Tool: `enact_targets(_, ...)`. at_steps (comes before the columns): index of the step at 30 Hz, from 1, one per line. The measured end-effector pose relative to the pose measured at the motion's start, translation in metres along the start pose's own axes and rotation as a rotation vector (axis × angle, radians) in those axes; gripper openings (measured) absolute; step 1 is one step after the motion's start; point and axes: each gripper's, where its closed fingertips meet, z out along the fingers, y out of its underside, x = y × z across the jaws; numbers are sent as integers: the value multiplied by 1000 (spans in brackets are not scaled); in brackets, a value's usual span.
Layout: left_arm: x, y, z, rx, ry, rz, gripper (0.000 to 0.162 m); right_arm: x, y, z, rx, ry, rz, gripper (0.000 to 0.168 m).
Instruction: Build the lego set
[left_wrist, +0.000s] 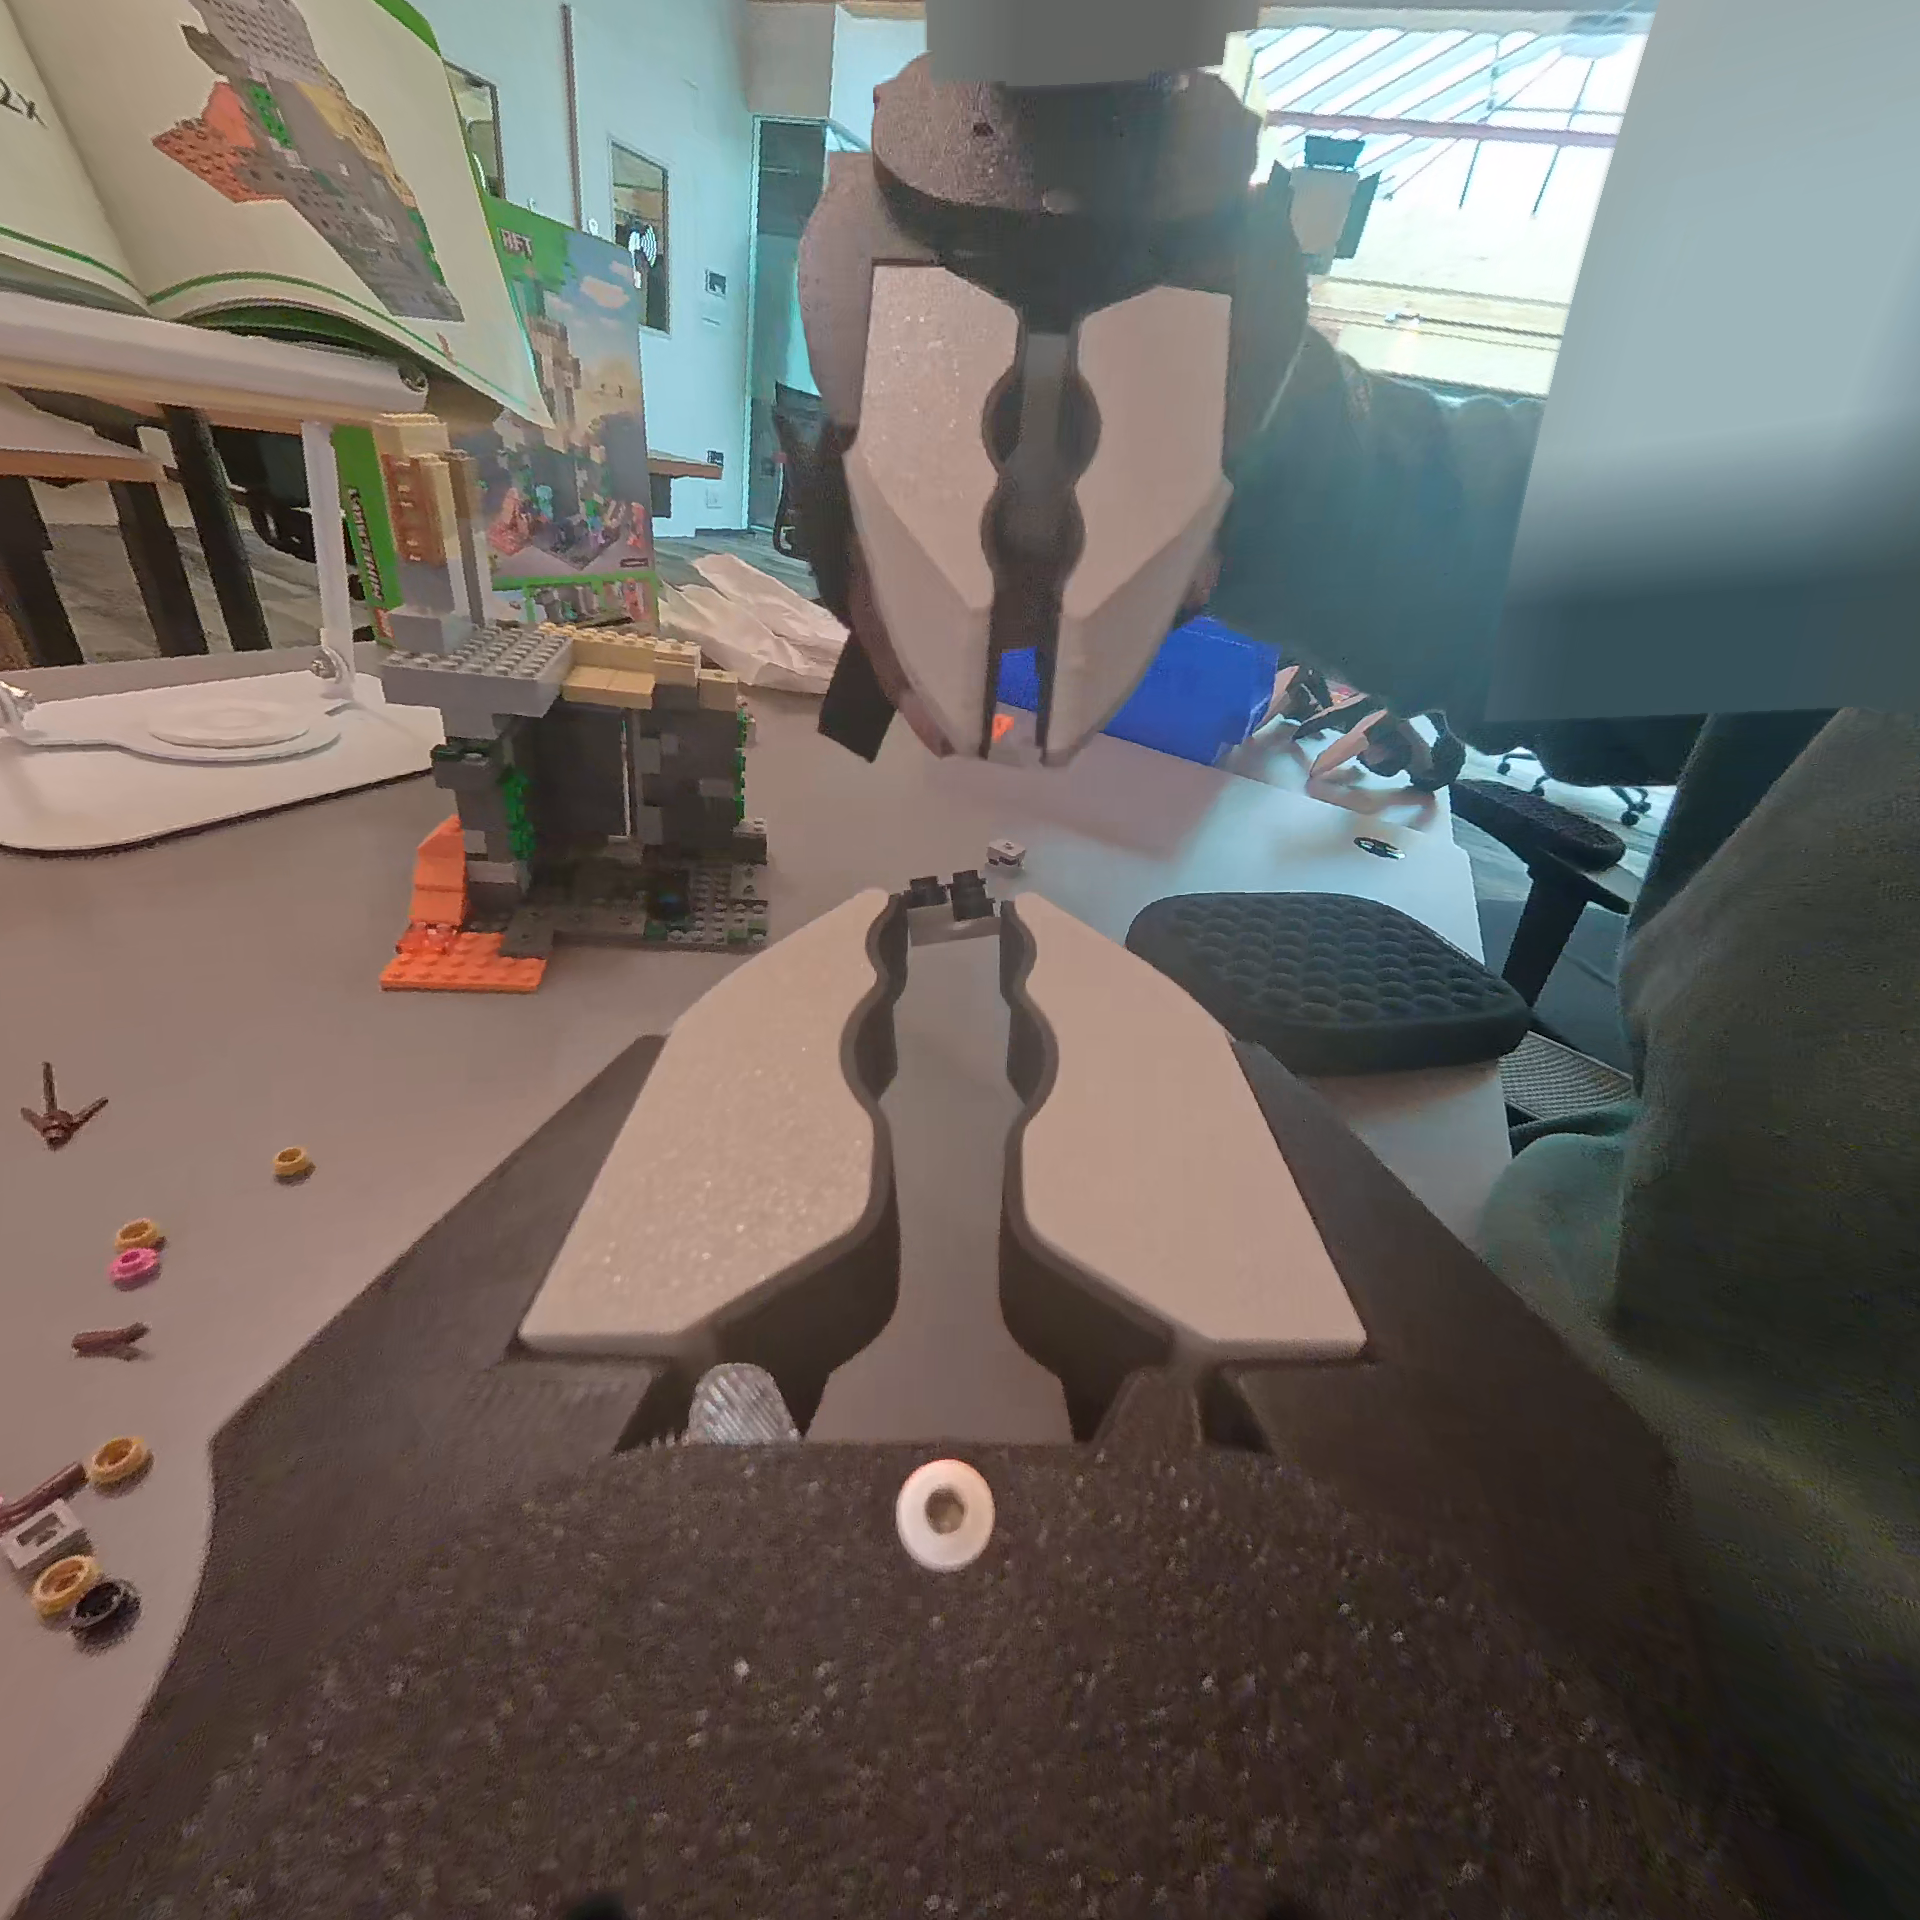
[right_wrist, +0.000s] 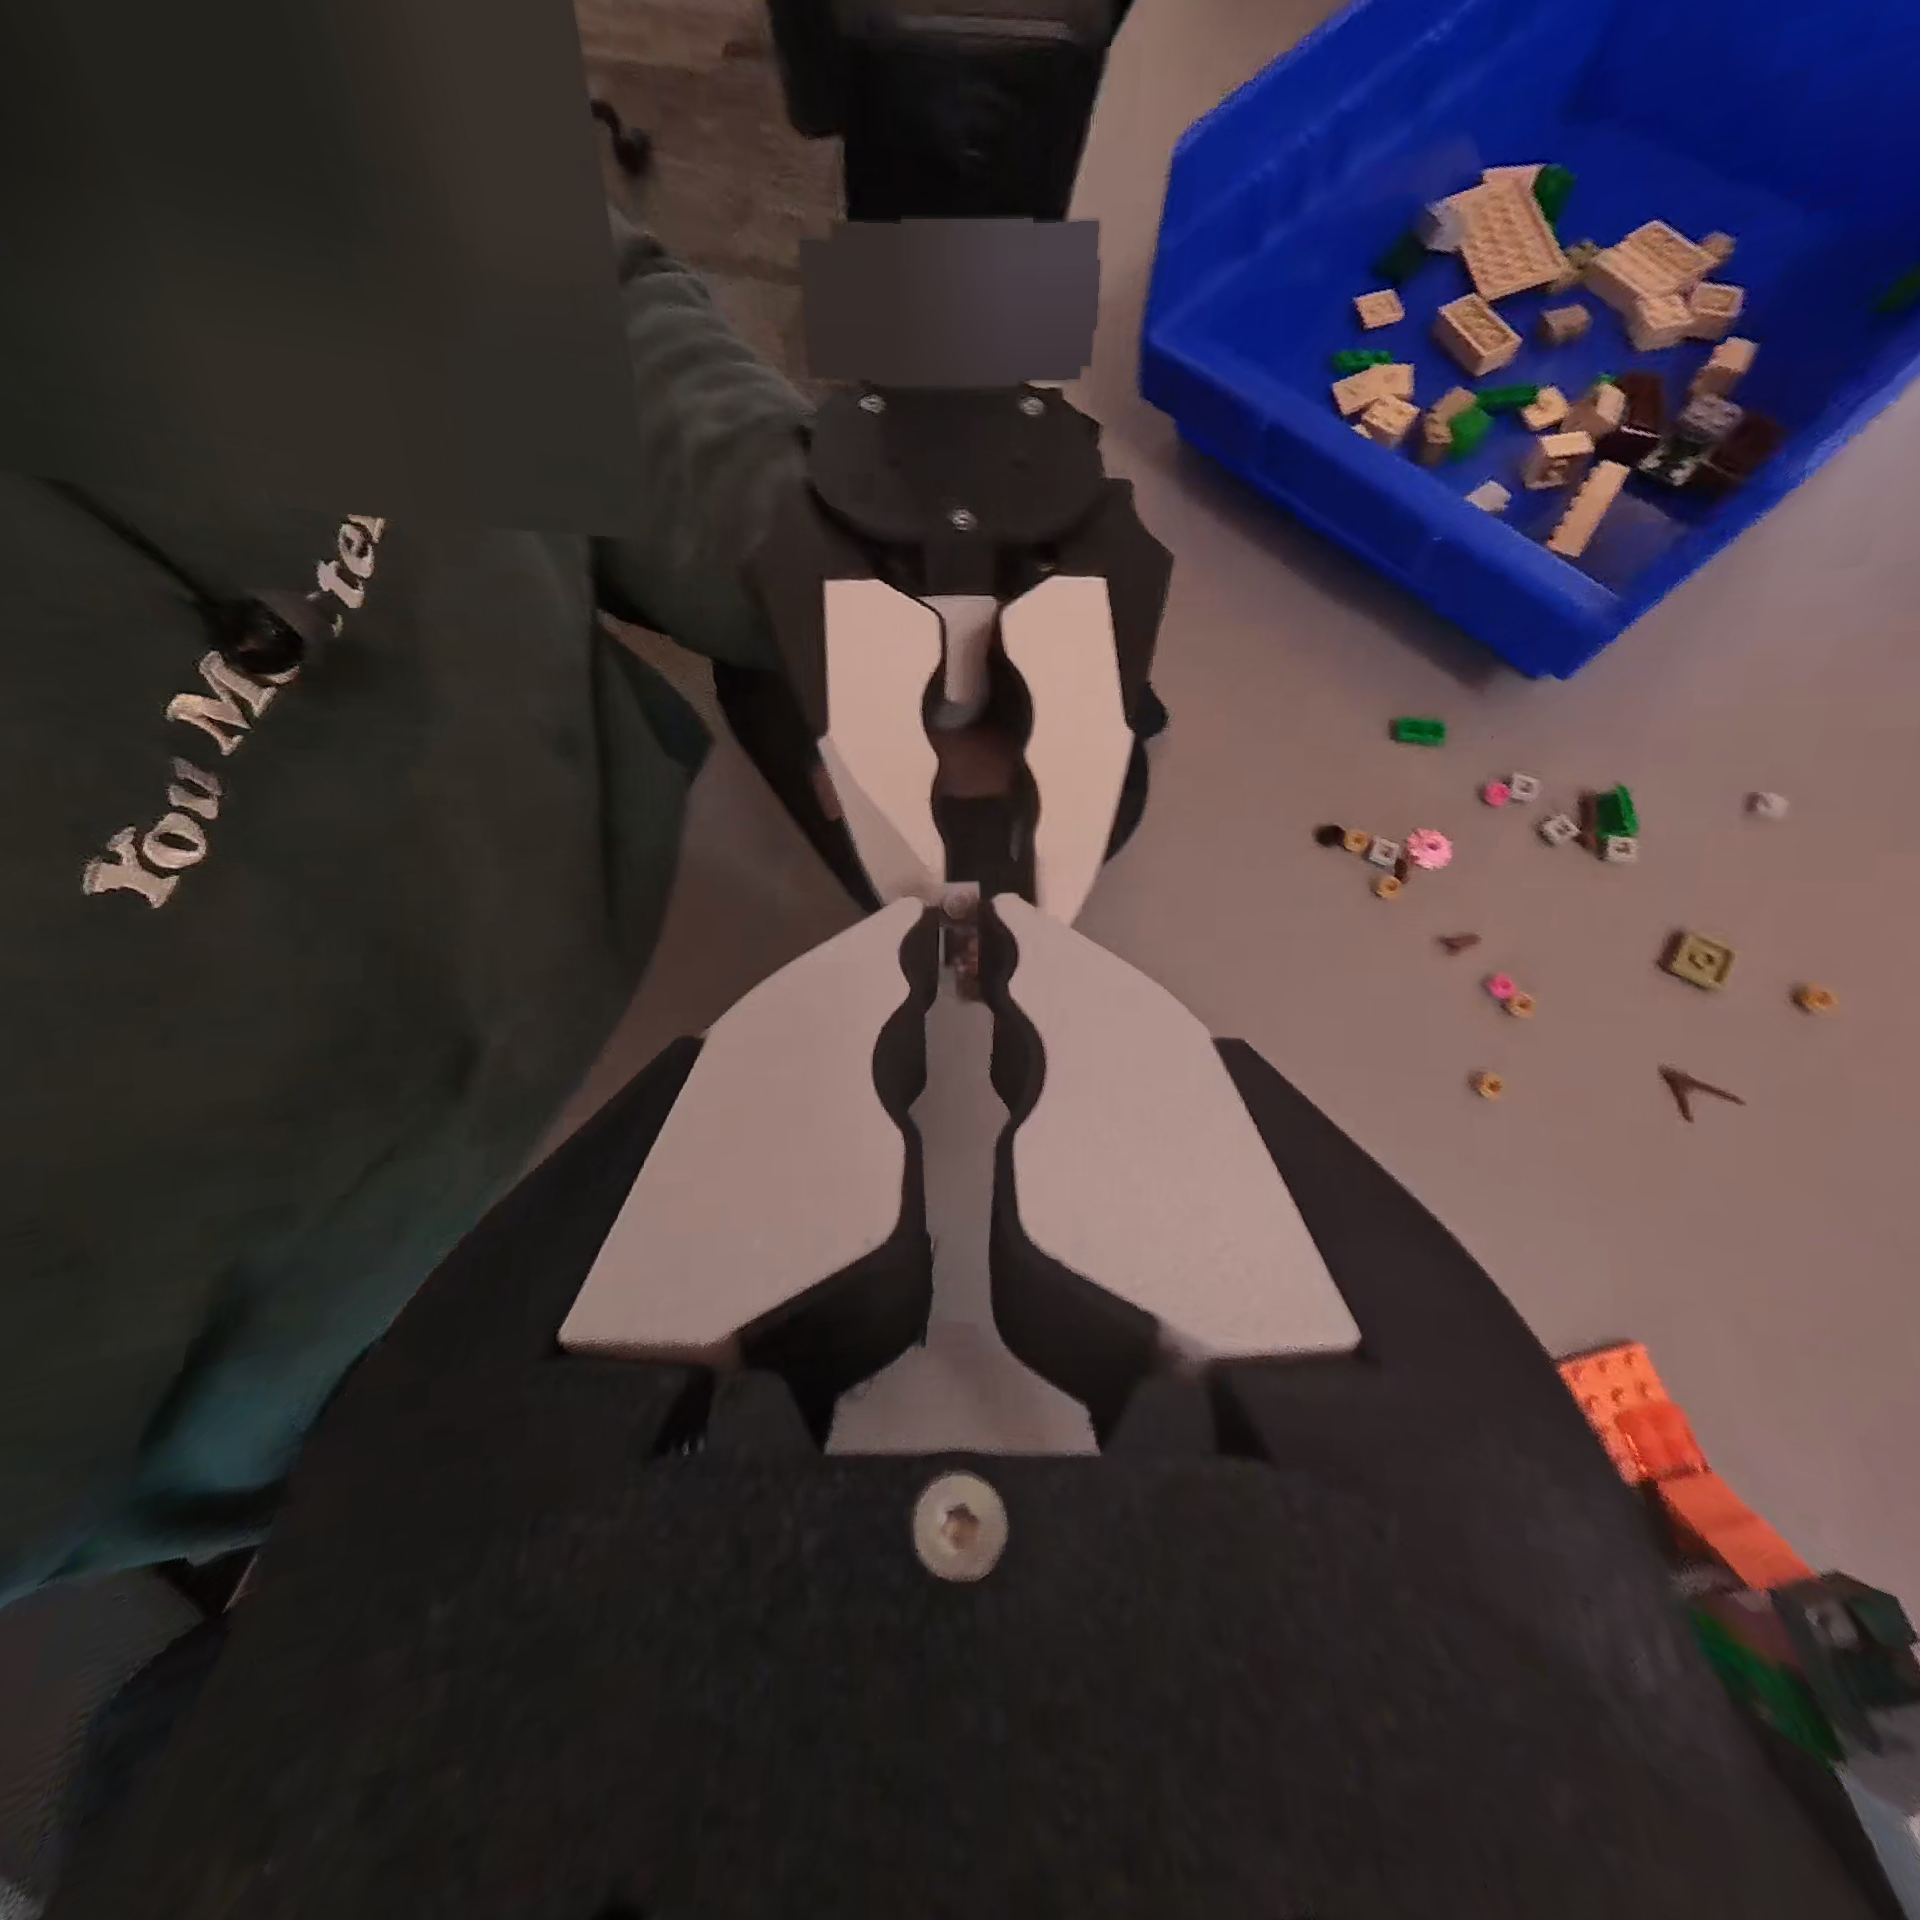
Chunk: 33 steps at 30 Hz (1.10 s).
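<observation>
Mid-assembly, joining two small parts in the air near the bench's front edge. My left gripper (left_wrist: 954, 914) has its jaws nearly shut on a grey brick (left_wrist: 951, 906) with dark studs. My right gripper (right_wrist: 961, 920) pinches a small piece (left_wrist: 1013, 732) just above it; I can't tell its shape. Next I'd line the studs up and press straight down. The half-built model (left_wrist: 592, 800) stands mid-bench.

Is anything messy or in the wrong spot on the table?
Yes, a bit. Small loose pieces lie scattered on the table outside the blue bin, where the other bricks sit. An orange plate sticks out past the base of the build. Nothing looks broken.
</observation>
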Motion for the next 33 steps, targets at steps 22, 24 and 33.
enact_targets(22, 6, -7, -3, 37, 28, 22, 16, 0, 12, 12, -74, -3, -9, 8)
enact_targets(24, 6, -7, -4, 40, 30, 18, 16, 0, 12, 12, -75, -3, -14, 9)
enact_targets(33, 5, -9, -5, 49, 33, 5, 16, 1, 5, 5, -31, 47, -31, 9)
